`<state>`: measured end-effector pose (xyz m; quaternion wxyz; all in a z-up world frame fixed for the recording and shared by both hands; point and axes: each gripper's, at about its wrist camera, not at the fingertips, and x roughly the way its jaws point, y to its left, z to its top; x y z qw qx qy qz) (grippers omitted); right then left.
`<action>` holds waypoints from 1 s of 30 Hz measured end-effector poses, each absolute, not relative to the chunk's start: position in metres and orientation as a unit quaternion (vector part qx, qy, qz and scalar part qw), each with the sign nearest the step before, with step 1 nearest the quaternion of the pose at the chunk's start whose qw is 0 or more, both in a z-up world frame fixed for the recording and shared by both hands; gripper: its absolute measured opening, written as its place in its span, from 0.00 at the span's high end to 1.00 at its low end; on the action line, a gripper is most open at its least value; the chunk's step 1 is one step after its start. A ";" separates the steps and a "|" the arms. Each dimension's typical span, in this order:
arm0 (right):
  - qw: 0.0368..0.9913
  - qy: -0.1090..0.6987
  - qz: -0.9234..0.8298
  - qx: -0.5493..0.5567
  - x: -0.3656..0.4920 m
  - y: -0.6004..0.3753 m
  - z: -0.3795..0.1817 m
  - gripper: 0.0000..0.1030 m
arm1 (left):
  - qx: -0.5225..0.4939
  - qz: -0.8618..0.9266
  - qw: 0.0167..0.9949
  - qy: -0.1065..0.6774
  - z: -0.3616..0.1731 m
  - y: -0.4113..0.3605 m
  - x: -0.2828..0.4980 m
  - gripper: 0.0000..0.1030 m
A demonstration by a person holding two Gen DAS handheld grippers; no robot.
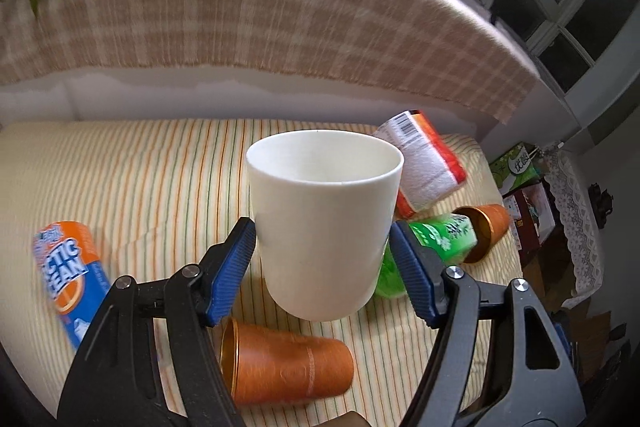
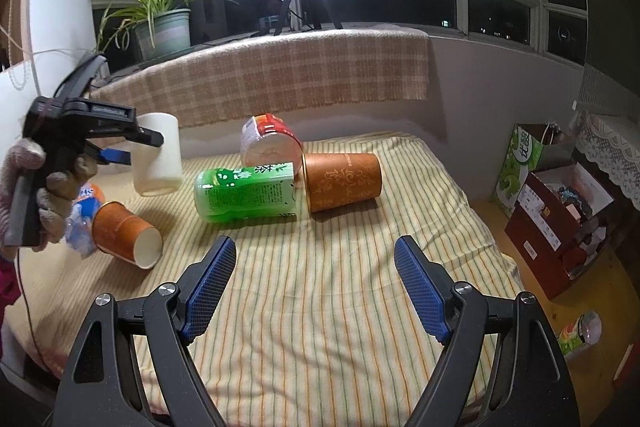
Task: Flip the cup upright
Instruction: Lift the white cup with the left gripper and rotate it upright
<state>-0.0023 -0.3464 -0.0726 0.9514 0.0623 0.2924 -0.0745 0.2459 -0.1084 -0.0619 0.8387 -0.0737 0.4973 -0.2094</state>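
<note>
Left gripper [image 1: 322,247] clamped on white cup [image 1: 324,219], mouth up, lifted clear of striped cloth [image 2: 320,287] for set-down; right gripper [image 2: 315,283] apart, idle.

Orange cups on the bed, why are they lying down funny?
Both orange cups lie tipped on their sides, beside a toppled green bottle. Only the white cup, held in the left tool, is mouth-up.

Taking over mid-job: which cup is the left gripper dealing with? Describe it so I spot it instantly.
Start at the striped bedspread below the plaid blanket. At its left side, the left gripper holds the white cup in the air, mouth up, above the clutter. It is plain white and lifted; both orange cups lie on their sides on the cloth.
</note>
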 end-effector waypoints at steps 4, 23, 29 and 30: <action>0.953 0.285 -0.075 0.065 -0.006 -0.346 -0.068 0.21 | -0.069 -0.227 0.842 0.484 -0.046 -0.107 0.222 0.31; 0.952 0.288 -0.049 0.095 -0.024 -0.355 -0.069 0.21 | -0.097 -0.315 0.793 0.512 -0.056 -0.116 0.103 0.31; 0.948 0.296 -0.030 0.110 -0.024 -0.357 -0.073 0.21 | -0.123 -0.318 0.773 0.535 -0.080 -0.119 0.090 0.31; 0.947 0.299 -0.026 0.115 -0.023 -0.358 -0.074 0.21 | -0.124 -0.318 0.770 0.539 -0.084 -0.118 0.088 0.31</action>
